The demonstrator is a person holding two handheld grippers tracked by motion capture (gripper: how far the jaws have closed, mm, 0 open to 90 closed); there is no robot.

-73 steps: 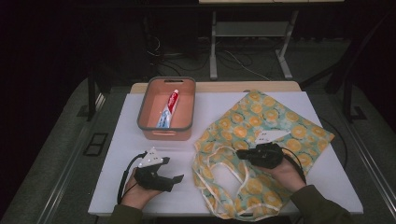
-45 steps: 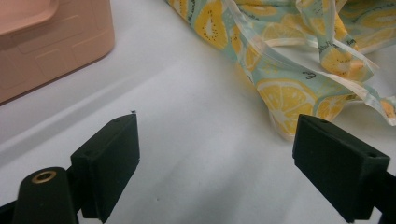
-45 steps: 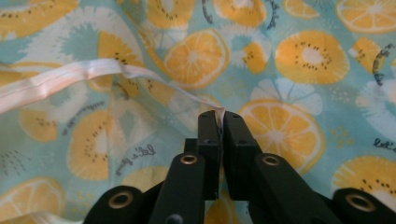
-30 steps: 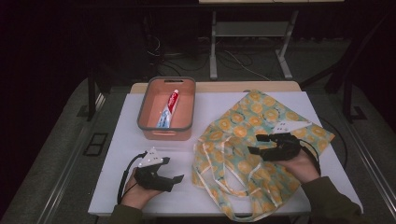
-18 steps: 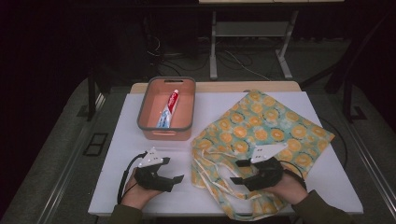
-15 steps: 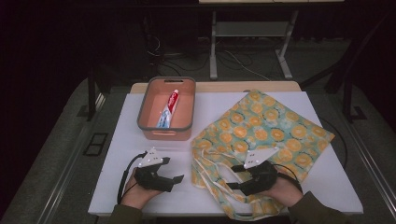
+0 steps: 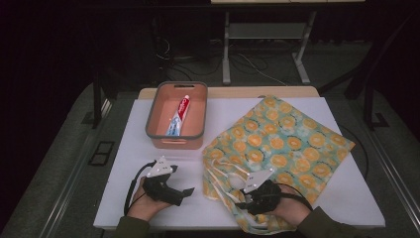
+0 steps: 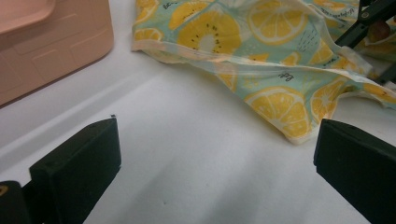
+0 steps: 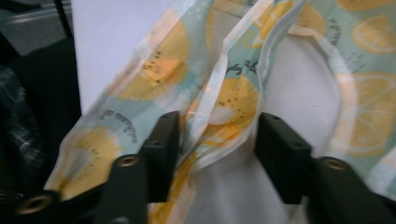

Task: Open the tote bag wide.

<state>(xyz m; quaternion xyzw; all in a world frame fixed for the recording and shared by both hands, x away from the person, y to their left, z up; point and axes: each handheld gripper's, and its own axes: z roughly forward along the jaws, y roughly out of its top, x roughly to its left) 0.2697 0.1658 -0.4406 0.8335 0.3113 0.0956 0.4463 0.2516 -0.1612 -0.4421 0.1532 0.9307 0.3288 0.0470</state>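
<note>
Clearly soft, light stuff: thin mint-green fabric tote bag printed with lemon slices, limp and crumpled over the white tabletop's right half, straps toward the near edge. Right gripper has just been closing, jaws around a bunched strap fold, not yet clamped. Left gripper is spread wide, empty. Best grab: hem or strap.

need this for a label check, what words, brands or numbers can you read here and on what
Fabric bag: small dark script among the lemon slices; in the right gripper view it seems to start "day a", the rest too blurred to read.
Toothpaste tube in the pink bin: red and white branding, too small to read.
No numbers or signs are legible.
</note>
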